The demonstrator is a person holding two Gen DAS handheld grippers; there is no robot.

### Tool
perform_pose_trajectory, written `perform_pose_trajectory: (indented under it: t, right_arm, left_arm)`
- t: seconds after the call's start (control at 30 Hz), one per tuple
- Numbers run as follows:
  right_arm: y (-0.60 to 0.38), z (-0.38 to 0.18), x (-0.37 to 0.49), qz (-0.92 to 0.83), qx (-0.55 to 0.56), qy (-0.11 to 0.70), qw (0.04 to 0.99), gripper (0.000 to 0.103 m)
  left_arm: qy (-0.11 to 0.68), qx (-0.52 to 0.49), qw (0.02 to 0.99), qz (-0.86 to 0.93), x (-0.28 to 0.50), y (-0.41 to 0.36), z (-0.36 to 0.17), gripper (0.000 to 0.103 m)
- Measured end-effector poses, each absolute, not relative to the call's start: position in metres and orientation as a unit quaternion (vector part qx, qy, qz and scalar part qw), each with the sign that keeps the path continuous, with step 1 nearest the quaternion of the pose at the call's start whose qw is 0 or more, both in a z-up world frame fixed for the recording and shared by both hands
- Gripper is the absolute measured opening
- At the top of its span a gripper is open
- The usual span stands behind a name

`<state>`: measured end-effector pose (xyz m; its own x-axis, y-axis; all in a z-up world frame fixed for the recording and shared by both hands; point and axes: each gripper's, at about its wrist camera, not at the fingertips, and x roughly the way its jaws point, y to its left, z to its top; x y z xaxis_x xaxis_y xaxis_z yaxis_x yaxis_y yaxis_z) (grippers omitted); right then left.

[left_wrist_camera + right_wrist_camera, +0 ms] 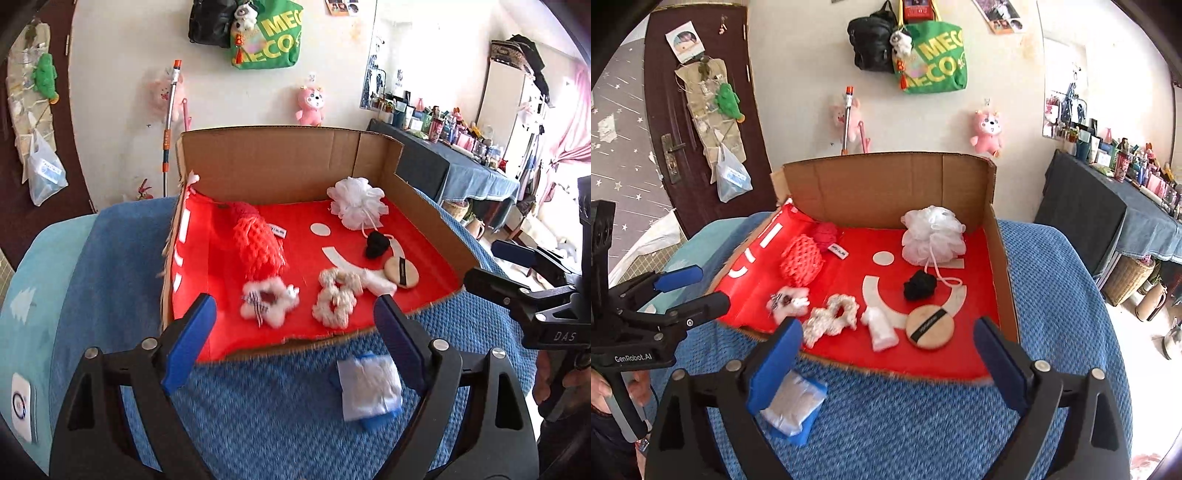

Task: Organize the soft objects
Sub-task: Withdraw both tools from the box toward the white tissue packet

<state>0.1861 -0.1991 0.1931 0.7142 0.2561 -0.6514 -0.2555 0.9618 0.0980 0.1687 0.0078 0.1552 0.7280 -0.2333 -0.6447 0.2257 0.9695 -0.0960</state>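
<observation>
Left claw (295, 332), right claw (888, 350) — both agape, empty.

Cream plaster wall (798, 92) hung with a green tote bag (932, 59), beside a dark brown wooden door (661, 110) in daylight

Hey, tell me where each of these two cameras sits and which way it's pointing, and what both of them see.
Left wrist: on the left gripper, looking forward and down at the cardboard box; its open blue pads frame the view, and the right gripper and a hand show at right.
Right wrist: on the right gripper, facing the same box from further right; the left gripper and a hand show at left.
Shared: the box, white pouf, powder puff, and white packet on the blue blanket.
</observation>
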Motion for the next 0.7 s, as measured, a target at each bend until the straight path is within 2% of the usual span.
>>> perform_pose_trajectory:
  t: [0.3, 0.7]
  right_arm:
    - [-0.197, 0.177, 0.145, 0.137, 0.013, 0.335, 0.932, 0.103]
    - [-0.204, 0.151, 0.133, 0.139, 0.047, 0.353, 0.924, 0.103]
  left_arm:
    - [0.318, 0.013, 0.942, -0.107, 0.123, 0.009, 0.140, 0.090]
    - [0.327, 0.003, 0.939, -0.106, 0.113, 0.009, 0.140, 0.090]
